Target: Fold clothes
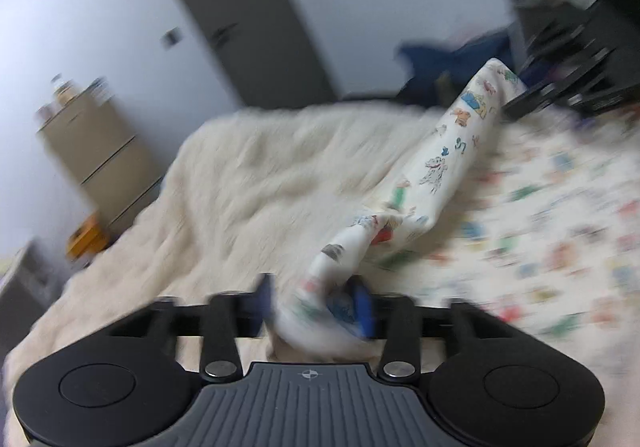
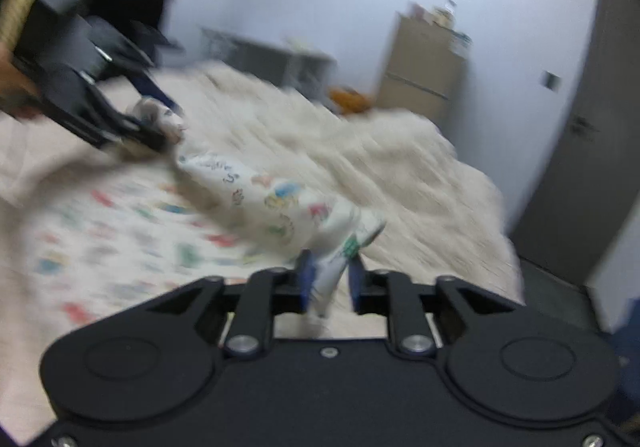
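A white garment (image 1: pixel 436 167) with small colourful cartoon prints lies on a bed, and one edge of it is lifted into a stretched band between my two grippers. My left gripper (image 1: pixel 314 303) has a bunched end of that edge filling the gap between its blue pads (image 1: pixel 362 307). My right gripper (image 1: pixel 510 103) holds the far end raised at the upper right. In the right wrist view, my right gripper (image 2: pixel 331 279) pinches a strip of the garment (image 2: pixel 276 203), and my left gripper (image 2: pixel 160 123) grips the other end at the upper left. Everything is motion-blurred.
A cream fluffy blanket (image 1: pixel 260 175) covers the bed under the garment. A beige drawer cabinet (image 1: pixel 100 155) stands by the wall with an orange object (image 1: pixel 86 239) at its foot. There is a grey door (image 1: pixel 240 7) behind and dark blue cloth (image 1: pixel 440 55) at the bed's far edge.
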A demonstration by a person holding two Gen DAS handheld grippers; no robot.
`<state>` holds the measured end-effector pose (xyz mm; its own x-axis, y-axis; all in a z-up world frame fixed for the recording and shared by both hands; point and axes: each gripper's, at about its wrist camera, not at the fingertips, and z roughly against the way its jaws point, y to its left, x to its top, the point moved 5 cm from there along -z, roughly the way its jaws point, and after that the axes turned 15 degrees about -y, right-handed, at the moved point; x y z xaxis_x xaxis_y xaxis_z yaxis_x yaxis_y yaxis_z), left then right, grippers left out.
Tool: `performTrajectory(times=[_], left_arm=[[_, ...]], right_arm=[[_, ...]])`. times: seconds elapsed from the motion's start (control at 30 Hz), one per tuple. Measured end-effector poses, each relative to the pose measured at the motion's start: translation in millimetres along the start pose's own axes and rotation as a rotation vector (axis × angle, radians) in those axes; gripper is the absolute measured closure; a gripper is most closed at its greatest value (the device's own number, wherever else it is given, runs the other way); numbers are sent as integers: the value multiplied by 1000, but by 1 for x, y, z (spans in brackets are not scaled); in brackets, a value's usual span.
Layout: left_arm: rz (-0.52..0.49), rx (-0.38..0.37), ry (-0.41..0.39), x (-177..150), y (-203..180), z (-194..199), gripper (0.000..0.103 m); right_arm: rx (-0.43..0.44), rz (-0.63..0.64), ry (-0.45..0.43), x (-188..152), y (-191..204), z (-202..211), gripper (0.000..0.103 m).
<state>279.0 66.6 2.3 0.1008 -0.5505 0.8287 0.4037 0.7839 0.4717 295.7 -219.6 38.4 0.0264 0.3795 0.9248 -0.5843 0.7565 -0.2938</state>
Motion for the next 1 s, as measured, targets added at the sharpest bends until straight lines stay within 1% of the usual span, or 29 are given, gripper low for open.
performTrajectory(times=[0.03,0.07,0.1,0.13,0.17,0.2,0.23,0.27,0.3,0.37,0.4,0.43,0.53,0.57,0.63,0.7,0.77,0.87,0.9,0.97,1.0], left_arm=[[27,21,-13,1,4,8,57],[57,44,-29,4,9,17,53],[102,79,-64,10,13,36,49],[144,108,-96,16,18,54,40],[162,100,-116,20,19,63,31],[174,65,-146,22,10,82,27],[185,30,-175,25,1,102,23],[183,-7,-203,26,-10,123,23],[113,-43,-216,20,-34,148,23],[46,-56,-214,18,-55,157,18],[-22,-62,-187,9,-74,161,18],[-95,-57,-168,1,-90,161,18],[-240,-29,-136,-20,-122,144,18],[-259,-30,-145,-24,-127,141,18],[-310,-36,-170,-27,-140,131,18],[-366,-25,-182,-30,-151,120,18],[-397,-17,-184,-32,-158,111,18],[-459,47,-202,-31,-165,92,18],[-508,93,-219,-28,-166,86,19],[-594,164,-242,-23,-165,81,21],[-610,180,-245,-22,-164,79,21]], right_arm=[[-8,-1,-4,-2,4,7,79],[-4,10,-22,-1,10,20,71],[-6,24,-44,2,19,32,68],[-7,39,-66,4,27,44,67],[-5,46,-81,5,33,53,61],[12,37,-95,7,37,63,49],[43,33,-117,10,45,78,45],[74,47,-134,11,55,88,39],[104,62,-151,13,65,98,37],[126,135,-162,12,84,111,36],[129,180,-162,10,93,116,36],[130,226,-156,7,101,118,35],[125,361,-107,-8,125,116,34],[124,396,-93,-12,132,114,34],[110,470,-67,-24,146,98,34],[90,547,-60,-35,160,84,33],[54,641,-62,-42,177,66,33],[18,738,-73,-43,191,44,34],[1,767,-77,-43,193,40,35],[-27,791,-81,-37,194,31,38],[-39,796,-81,-33,194,27,41]])
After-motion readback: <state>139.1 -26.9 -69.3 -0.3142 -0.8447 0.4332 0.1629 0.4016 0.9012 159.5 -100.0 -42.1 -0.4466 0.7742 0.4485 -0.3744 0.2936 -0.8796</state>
